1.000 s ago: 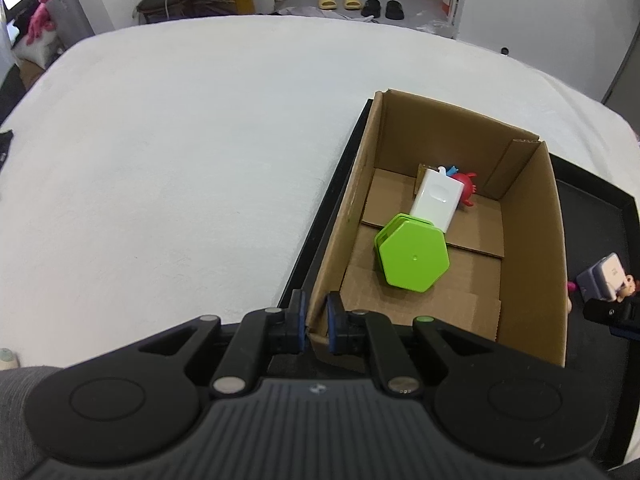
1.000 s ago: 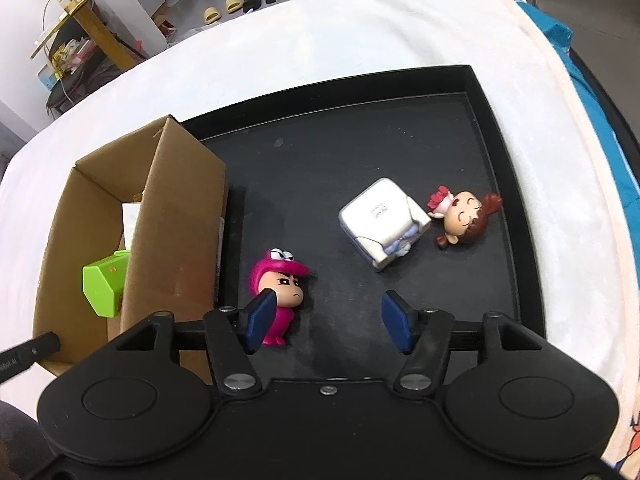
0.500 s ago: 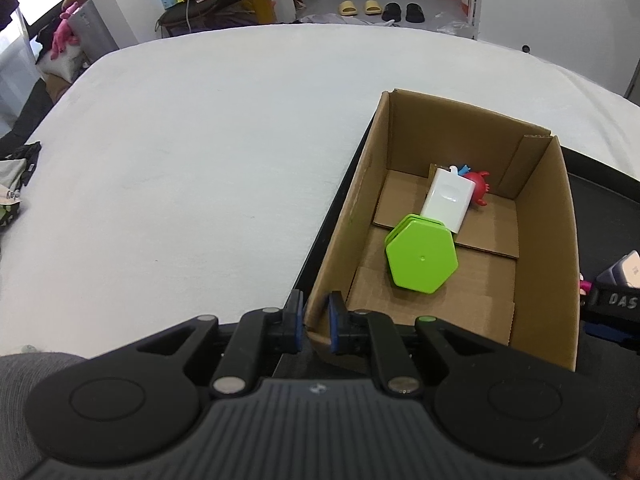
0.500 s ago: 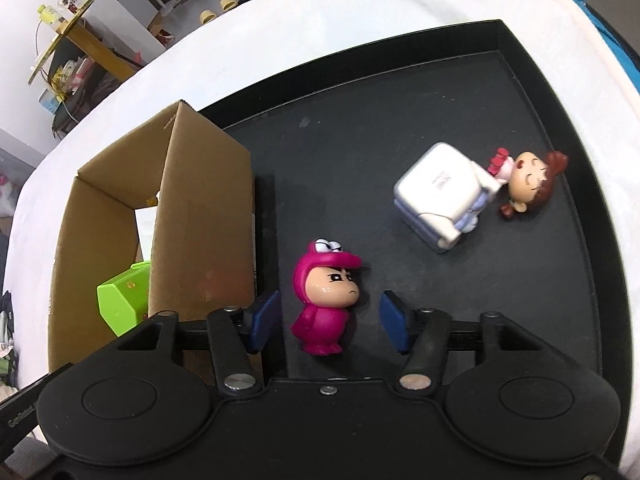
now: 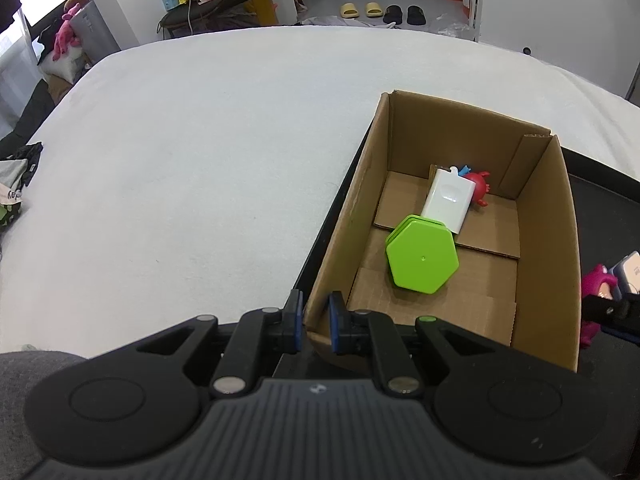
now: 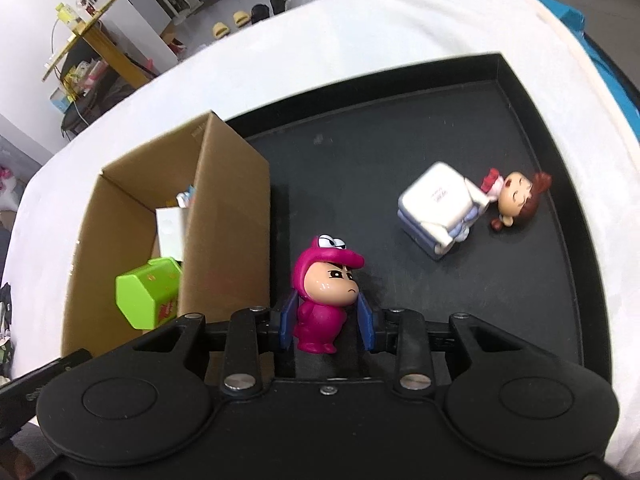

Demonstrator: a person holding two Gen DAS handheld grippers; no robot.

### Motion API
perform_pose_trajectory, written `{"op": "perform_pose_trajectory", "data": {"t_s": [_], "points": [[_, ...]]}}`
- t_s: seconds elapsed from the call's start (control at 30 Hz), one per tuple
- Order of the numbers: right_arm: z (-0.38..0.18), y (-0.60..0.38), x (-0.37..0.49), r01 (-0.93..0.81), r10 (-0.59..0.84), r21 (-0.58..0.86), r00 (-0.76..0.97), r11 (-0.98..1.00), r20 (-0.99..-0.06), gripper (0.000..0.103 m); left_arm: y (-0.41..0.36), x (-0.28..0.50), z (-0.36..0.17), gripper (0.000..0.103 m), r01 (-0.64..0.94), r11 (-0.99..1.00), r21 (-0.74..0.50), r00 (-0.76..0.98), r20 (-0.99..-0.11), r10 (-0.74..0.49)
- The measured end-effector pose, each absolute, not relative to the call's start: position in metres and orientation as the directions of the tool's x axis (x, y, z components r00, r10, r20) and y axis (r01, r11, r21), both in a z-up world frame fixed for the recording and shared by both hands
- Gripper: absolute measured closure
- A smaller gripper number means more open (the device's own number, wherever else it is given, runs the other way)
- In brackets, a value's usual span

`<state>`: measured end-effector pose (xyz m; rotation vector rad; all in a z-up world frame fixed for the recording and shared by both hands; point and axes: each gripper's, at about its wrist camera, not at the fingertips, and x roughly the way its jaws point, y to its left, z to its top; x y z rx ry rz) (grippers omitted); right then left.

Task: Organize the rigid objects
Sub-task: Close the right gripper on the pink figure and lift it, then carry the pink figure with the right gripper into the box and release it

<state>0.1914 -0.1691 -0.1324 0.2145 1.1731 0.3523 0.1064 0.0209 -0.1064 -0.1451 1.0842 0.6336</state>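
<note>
A pink hooded figure stands upright on the black tray, and my right gripper is shut on its body, a blue pad pressing each side. The figure's edge also shows in the left wrist view. My left gripper is shut on the near corner wall of the cardboard box. Inside the box lie a green hexagon case, a white charger and a small red toy.
On the tray, right of the figure, lie a white and lilac block and a brown-haired doll touching it. The box stands at the tray's left edge. White bedding spreads left of the box.
The right gripper's jaws came around the pink figure and closed on it. The left gripper kept its clamp on the box wall while its view drifted a little.
</note>
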Motion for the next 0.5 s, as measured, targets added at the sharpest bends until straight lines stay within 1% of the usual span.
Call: {"op": "perform_pose_trajectory", "data": {"t_s": [0.3, 0.5], "points": [[-0.108, -0.165, 0.188, -0.176, 0.416, 0.376, 0.368, 0.91, -0.832, 0.071, 0.03, 0.099, -0.101, 0.091, -0.549, 0.824, 0.139, 0.341, -0.863, 0.373], [-0.089, -0.156, 0.186, -0.199, 0.408, 0.357, 0.396, 0.913, -0.823, 0.071, 0.039, 0.098, -0.1, 0.092, -0.545, 0.834, 0.084, 0.356, -0.878, 0.321]]}}
